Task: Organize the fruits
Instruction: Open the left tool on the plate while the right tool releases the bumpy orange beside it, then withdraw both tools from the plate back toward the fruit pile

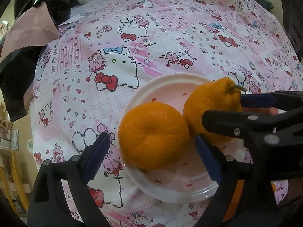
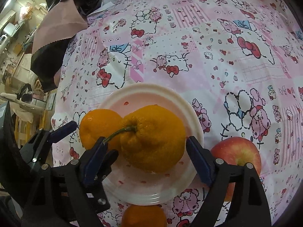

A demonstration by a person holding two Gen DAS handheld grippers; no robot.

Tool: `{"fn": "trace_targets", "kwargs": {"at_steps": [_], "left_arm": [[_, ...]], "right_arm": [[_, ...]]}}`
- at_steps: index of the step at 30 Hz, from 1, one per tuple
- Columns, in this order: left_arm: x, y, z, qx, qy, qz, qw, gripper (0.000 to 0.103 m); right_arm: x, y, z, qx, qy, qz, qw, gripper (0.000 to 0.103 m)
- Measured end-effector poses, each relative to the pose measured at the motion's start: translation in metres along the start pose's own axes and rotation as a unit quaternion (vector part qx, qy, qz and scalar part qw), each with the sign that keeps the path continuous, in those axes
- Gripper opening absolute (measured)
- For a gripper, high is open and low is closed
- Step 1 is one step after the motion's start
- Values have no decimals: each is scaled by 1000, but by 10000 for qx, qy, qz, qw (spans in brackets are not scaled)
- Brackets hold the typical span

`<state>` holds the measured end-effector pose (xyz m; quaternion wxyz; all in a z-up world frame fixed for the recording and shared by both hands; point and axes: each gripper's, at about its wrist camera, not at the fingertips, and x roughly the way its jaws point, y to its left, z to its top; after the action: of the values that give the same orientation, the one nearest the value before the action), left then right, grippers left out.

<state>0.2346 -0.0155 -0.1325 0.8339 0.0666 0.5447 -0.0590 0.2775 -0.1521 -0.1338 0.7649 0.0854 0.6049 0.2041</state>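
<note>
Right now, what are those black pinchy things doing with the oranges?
A person is sorting fruit with two hand-held grippers. Two oranges sit side by side on a white plate. The left gripper stands open around the smooth orange, and the right gripper stands open around the bumpy orange with a stem. Neither squeezes. An apple and another orange wait on the tablecloth.

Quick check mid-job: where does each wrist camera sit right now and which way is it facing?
Left wrist: on the left gripper, looking steeply down at the smooth orange; its own open fingers and the right gripper show.
Right wrist: on the right gripper, looking steeply down at the stemmed orange; its own open fingers and the left gripper's show, apple beside.
Shared: white plate, both oranges, cartoon tablecloth.
</note>
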Motion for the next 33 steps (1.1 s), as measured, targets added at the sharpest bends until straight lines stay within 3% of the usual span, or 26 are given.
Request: {"fn": "trace_targets", "kwargs": {"at_steps": [14, 33], "left_arm": [[-43, 3, -12, -74, -285, 128, 9995, 90], [-115, 23, -45, -889, -757, 5, 9932, 90]], "right_arm": [[-45, 6, -13, -65, -353, 20, 9994, 88], [-110, -10, -58, 210, -891, -22, 9958, 88]]}}
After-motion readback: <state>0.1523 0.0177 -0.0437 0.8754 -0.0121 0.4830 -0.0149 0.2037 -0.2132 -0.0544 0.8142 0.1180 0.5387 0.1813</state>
